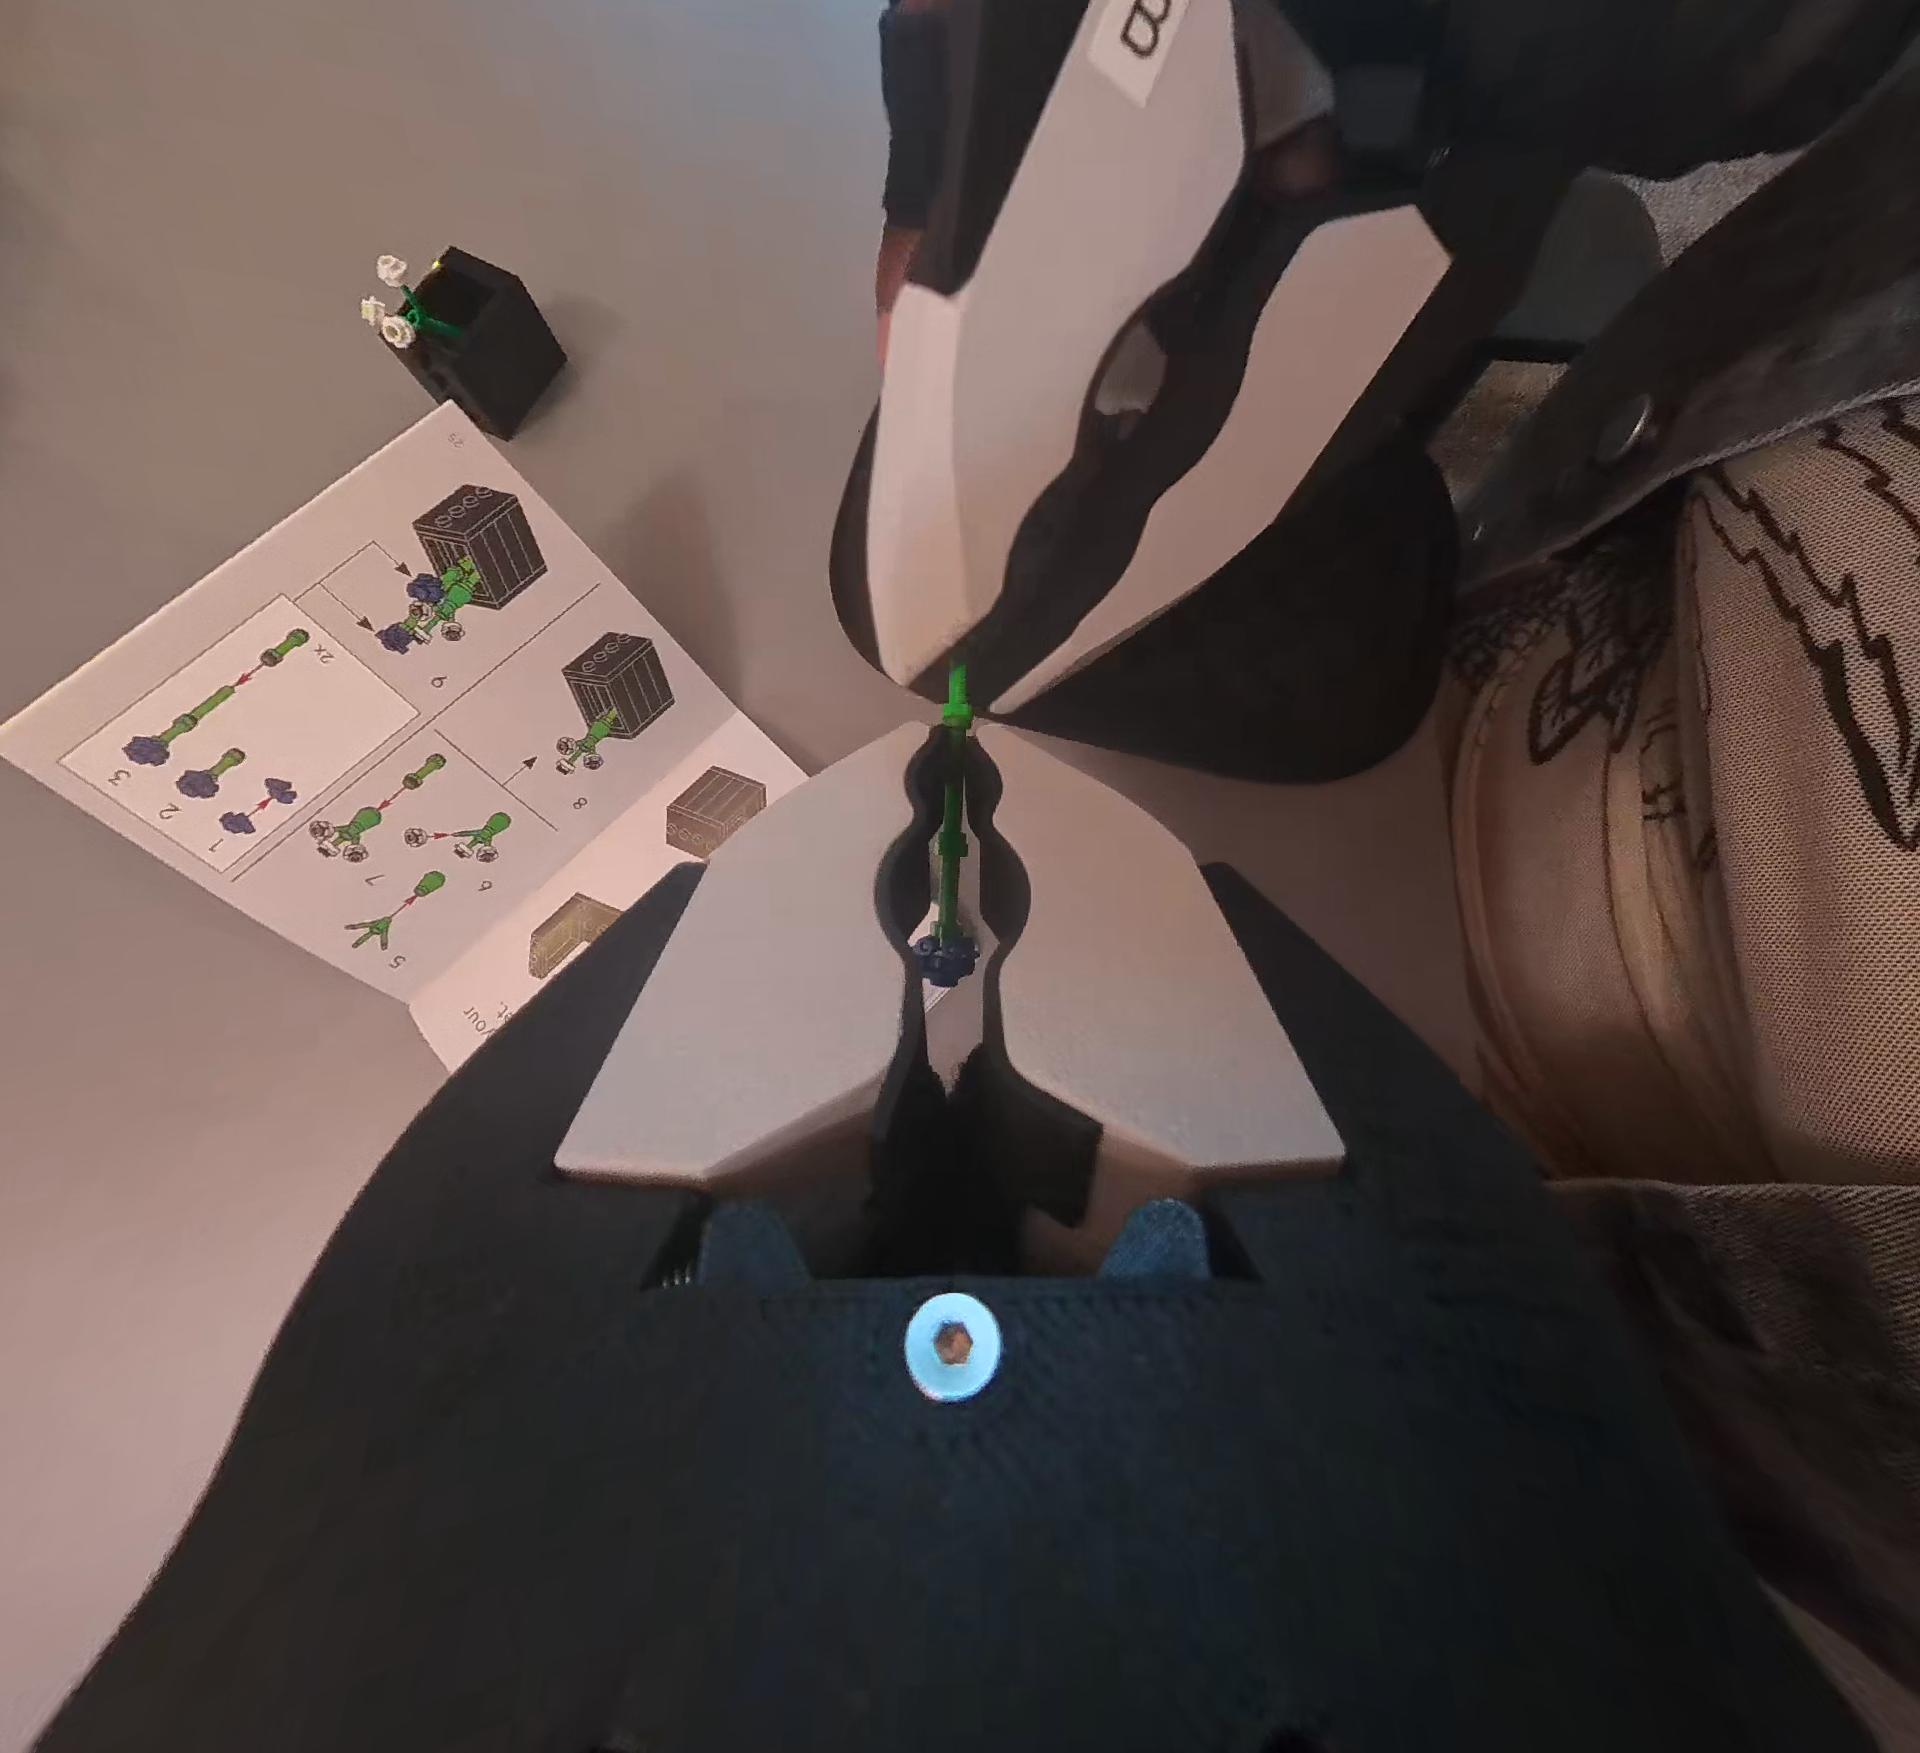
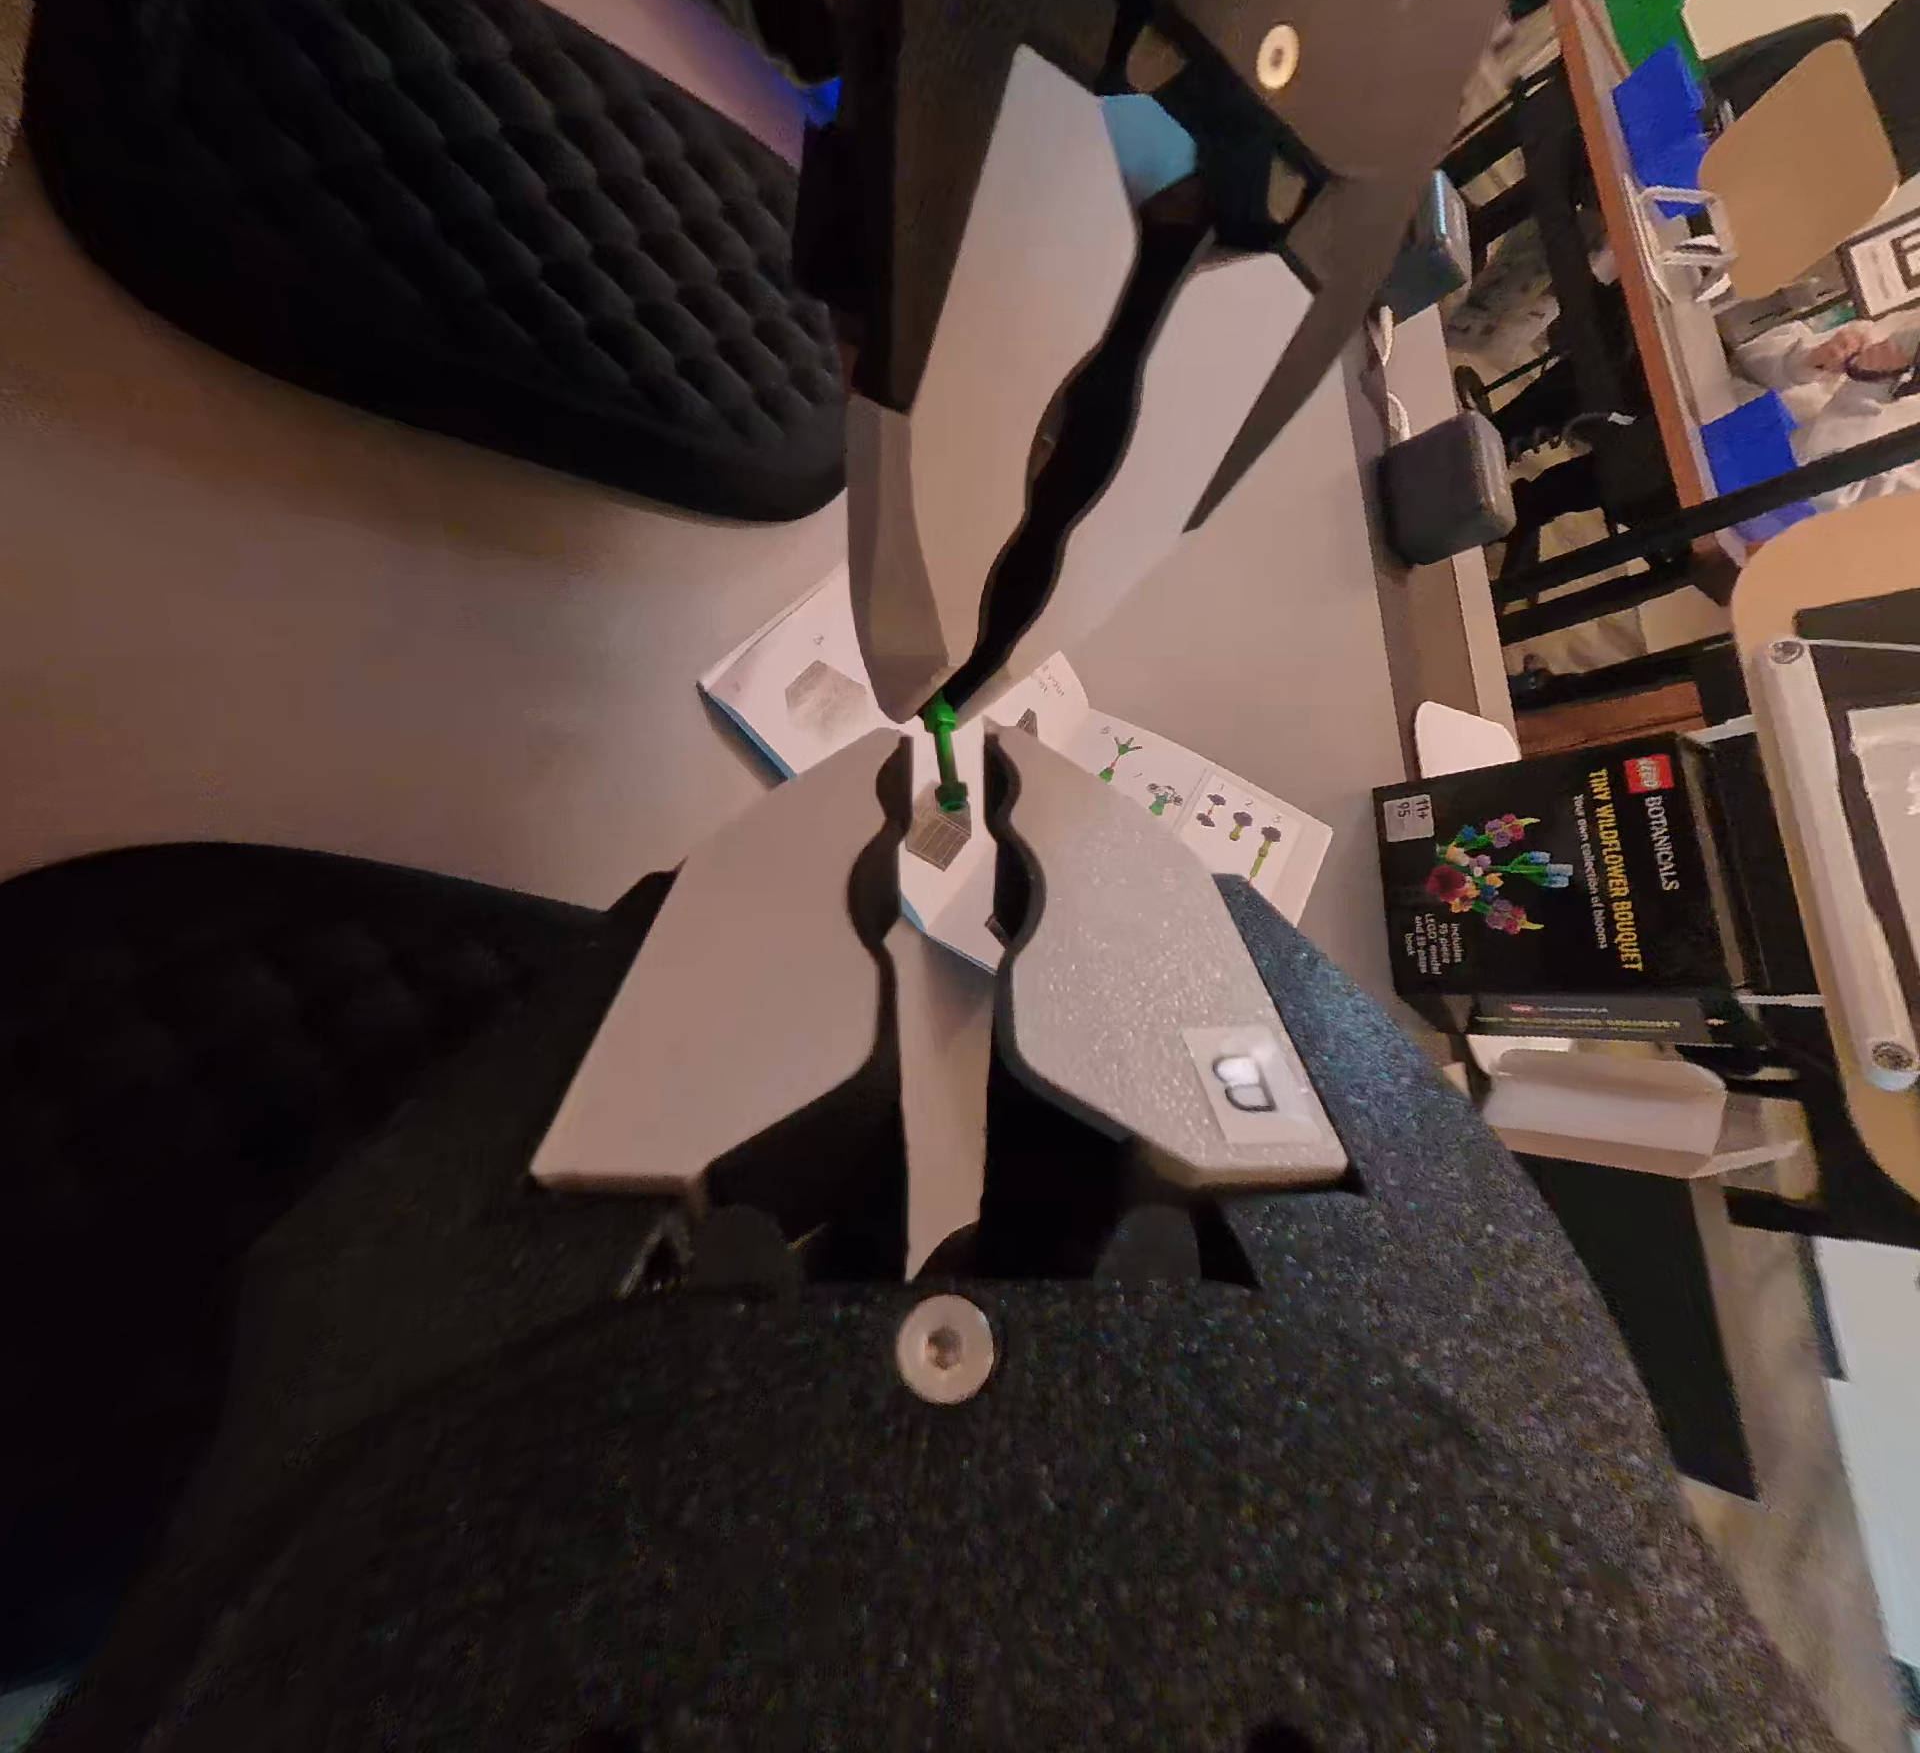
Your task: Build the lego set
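Observation:
My left gripper [image 1: 956, 732] is shut on a thin green stem [image 1: 948, 830] that runs back along the gap between its fingers. A dark blue flower [image 1: 943, 958] sits on the stem's near end. The stem's far tip sticks out past the fingertips. My right gripper [image 1: 958, 680] comes in from above, tip to tip. In the right wrist view my right gripper [image 2: 945, 745] is slightly open, its fingers on either side of the stem's free end [image 2: 948, 763], which the left gripper [image 2: 935, 701] holds. A black brick vase [image 1: 488, 347] holds a white-flowered green sprig [image 1: 400, 311].
The open instruction booklet [image 1: 364, 716] lies on the grey table [image 1: 260, 93] under both grippers and also shows in the right wrist view [image 2: 1174, 789]. The set's black box [image 2: 1558, 872] stands at the table's right. Black quilted padding [image 2: 416, 197] lies at the left. A person's patterned clothing [image 1: 1662, 820] is close. Left and right tips are no more than a few centimetres apart.

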Tool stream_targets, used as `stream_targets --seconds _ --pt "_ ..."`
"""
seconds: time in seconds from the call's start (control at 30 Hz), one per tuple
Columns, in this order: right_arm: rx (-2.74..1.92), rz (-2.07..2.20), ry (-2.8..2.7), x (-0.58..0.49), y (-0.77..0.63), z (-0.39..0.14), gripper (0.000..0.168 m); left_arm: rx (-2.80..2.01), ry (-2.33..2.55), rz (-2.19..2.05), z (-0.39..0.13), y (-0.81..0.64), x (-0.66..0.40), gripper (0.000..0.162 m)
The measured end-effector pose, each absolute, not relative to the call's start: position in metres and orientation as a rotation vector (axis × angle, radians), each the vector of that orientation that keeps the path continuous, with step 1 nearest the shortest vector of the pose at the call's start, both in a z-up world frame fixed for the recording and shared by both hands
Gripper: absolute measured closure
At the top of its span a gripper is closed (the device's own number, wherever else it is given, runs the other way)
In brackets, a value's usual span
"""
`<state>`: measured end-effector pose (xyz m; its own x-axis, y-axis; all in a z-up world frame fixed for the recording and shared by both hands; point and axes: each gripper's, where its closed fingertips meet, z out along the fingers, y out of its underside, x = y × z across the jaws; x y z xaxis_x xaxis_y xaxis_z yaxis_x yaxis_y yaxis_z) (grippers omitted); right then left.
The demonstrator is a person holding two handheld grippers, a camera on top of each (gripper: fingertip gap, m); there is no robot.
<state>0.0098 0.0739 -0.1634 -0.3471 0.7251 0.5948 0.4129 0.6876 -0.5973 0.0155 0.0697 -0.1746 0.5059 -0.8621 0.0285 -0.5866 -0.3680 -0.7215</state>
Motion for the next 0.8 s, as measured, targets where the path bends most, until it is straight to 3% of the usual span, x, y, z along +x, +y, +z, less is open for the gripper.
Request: stream_targets --seconds 0.27,0.37,0.63,0.8 --pt "-0.857 0.476 -2.006 0.011 0.068 -0.165 0.153 -2.083 1.145 -0.614 -0.176 0.065 0.019 0.158" --pt "-0.830 0.463 -2.017 0.009 0.066 -0.167 0.163 -2.087 1.144 -0.607 -0.177 0.065 0.018 0.158" --pt "-0.848 0.512 -1.985 0.010 0.069 -0.164 0.163 -2.059 1.106 -0.658 -0.171 0.067 0.018 0.158" --pt "-0.948 0.599 -1.884 0.014 0.082 -0.161 0.164 -1.944 0.974 -0.696 -0.149 0.074 0.009 0.140"
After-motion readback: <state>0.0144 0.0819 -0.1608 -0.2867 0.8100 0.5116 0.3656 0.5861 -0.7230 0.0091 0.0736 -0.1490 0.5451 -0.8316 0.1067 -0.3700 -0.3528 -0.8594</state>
